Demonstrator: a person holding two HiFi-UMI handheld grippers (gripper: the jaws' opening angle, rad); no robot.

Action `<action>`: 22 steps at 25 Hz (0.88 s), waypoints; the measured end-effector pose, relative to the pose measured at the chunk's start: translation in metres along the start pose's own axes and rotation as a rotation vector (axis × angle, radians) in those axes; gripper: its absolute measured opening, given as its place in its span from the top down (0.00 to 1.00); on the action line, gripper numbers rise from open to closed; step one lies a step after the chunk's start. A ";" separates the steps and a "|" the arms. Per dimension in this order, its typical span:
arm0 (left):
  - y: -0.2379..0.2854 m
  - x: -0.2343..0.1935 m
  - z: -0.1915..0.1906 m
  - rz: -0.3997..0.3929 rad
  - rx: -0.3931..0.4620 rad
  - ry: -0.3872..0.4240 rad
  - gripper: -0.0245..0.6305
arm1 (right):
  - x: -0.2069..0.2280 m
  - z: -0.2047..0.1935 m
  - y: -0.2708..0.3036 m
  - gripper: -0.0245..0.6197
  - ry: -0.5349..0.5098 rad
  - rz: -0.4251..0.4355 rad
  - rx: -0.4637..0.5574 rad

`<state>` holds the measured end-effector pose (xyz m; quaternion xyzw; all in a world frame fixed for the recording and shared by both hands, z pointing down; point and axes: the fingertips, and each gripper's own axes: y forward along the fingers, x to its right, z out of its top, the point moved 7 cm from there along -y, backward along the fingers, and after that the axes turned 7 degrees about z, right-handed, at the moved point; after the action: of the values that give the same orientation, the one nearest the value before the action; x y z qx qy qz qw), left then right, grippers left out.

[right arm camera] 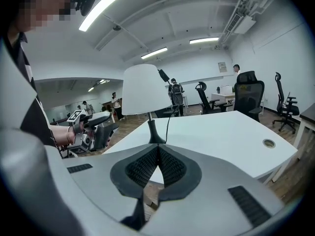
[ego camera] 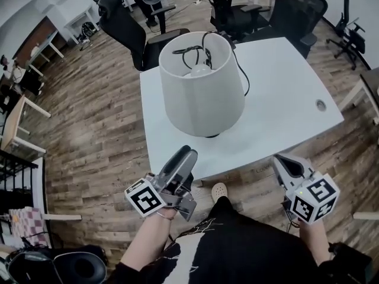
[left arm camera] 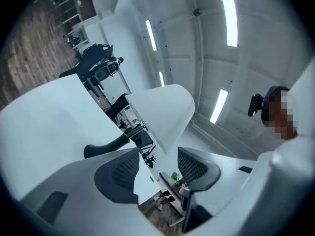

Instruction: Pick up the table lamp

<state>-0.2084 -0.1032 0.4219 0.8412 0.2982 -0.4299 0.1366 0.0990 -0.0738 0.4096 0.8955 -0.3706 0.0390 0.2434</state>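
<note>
Head view puts the table lamp [ego camera: 201, 93] upright near the near-left corner of the white worktop [ego camera: 284, 99]. Its wide pale shade [ego camera: 204, 102] hides almost everything beneath it except a dark sliver of base [ego camera: 212, 136]. A black cord [ego camera: 240, 64] trails from the top of the shade down its far side. In the right gripper view the lamp's long axis reads plainly as vertical, with a thin dark stem [right arm camera: 149, 127] rising from the base to the shade.

My left tool [ego camera: 182, 157] is the nearer one. It sits just short of the worktop's near edge, almost in line with the base, with the lamp straight ahead and slightly to the right. Its jaws stand wide with nothing between the pads, and the shade shows beyond the gap. My right tool [ego camera: 285, 163] hangs off to the right, well apart from the lamp, pads closed together on nothing.

I judge the left tool the one to reach in, low under the shade's rim, to take the stem. Office chairs [ego camera: 127, 25] stand beyond the worktop.
</note>
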 end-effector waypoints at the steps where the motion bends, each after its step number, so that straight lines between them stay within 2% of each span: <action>1: 0.005 -0.003 0.002 -0.012 0.015 -0.042 0.59 | 0.003 -0.001 0.004 0.94 0.005 0.000 -0.007; 4: 0.017 -0.004 0.007 -0.074 0.045 -0.133 0.59 | 0.007 -0.003 0.012 0.94 0.014 0.004 -0.024; 12: 0.040 -0.006 0.020 -0.151 0.081 -0.177 0.60 | 0.018 0.004 0.024 0.94 0.014 0.001 -0.028; 13: 0.041 -0.005 0.021 -0.163 0.090 -0.183 0.62 | 0.019 0.003 0.025 0.94 0.017 0.000 -0.030; 15: 0.043 -0.003 0.023 -0.183 0.106 -0.197 0.73 | 0.021 0.002 0.027 0.94 0.022 -0.002 -0.036; 22: 0.055 0.000 0.025 -0.191 0.108 -0.240 0.77 | 0.026 0.011 0.031 0.94 0.016 -0.007 -0.032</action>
<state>-0.1904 -0.1585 0.4059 0.7577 0.3347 -0.5538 0.0846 0.0952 -0.1144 0.4190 0.8924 -0.3662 0.0392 0.2607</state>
